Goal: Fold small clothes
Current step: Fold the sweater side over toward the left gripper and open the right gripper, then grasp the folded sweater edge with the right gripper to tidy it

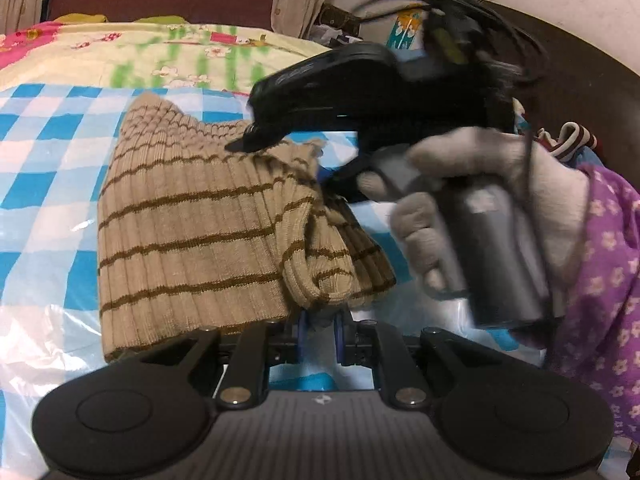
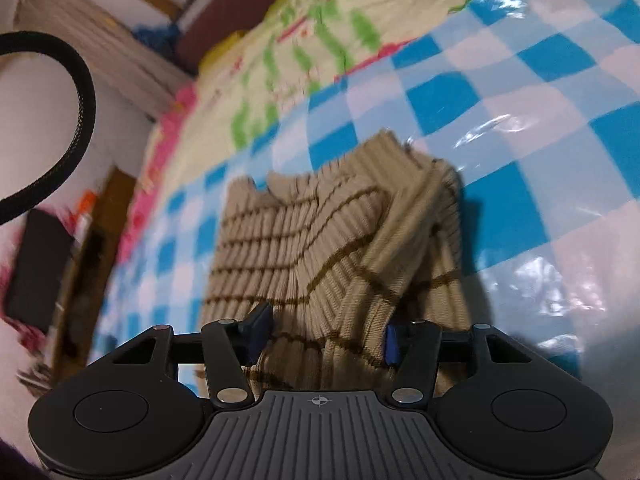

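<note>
A beige ribbed sweater with thin brown stripes (image 1: 192, 232) lies folded on the blue-and-white checked plastic sheet (image 1: 48, 128). At the bottom of the left wrist view my left gripper (image 1: 321, 328) is shut on the sweater's near folded edge, its blue pads close together with knit between them. A gloved hand (image 1: 460, 184) holds my right gripper (image 1: 248, 140), whose tip hovers over the far right part of the sweater. In the right wrist view that right gripper (image 2: 326, 338) stands open, and the bunched sweater (image 2: 320, 248) lies between its wide-apart blue pads.
A floral bedspread (image 1: 160, 52) covers the bed beyond the checked sheet (image 2: 520, 100). Purple flowered fabric (image 1: 600, 240) and more clothes pile up at the right. A black cable (image 2: 76, 120) loops at the left of the right wrist view.
</note>
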`<state>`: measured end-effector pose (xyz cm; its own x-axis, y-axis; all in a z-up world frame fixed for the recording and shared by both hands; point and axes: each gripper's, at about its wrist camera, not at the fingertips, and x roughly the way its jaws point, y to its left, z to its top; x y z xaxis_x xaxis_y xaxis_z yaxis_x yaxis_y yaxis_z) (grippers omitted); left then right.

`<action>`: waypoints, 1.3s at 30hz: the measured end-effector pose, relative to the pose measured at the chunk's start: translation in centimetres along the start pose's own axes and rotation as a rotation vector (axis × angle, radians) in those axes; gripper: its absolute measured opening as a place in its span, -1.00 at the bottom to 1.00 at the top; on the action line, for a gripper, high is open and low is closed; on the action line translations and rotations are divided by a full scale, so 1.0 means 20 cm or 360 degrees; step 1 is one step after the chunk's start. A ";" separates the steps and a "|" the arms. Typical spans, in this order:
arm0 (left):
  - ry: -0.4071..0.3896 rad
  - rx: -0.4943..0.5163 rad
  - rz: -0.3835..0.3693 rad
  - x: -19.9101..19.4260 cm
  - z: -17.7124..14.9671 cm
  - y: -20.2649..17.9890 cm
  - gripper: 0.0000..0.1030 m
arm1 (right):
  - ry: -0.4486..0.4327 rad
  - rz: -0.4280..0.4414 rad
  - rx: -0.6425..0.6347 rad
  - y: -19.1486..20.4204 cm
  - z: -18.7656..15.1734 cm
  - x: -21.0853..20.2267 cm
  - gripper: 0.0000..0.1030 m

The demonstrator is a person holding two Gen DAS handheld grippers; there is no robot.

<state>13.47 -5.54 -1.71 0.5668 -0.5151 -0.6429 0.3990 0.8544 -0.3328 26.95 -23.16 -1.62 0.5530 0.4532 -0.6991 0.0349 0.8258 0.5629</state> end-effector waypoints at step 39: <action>-0.0117 0.0051 0.0085 -0.16 0.13 0.13 -0.35 | -0.0097 -0.0057 -0.0366 -0.15 -0.27 -0.50 -0.92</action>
<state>14.48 -1.75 1.24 0.6386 -0.4736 -0.6065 0.3890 0.8787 -0.2766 16.84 -28.40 1.26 0.6043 0.4068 -0.6851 -0.1310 0.8989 0.4181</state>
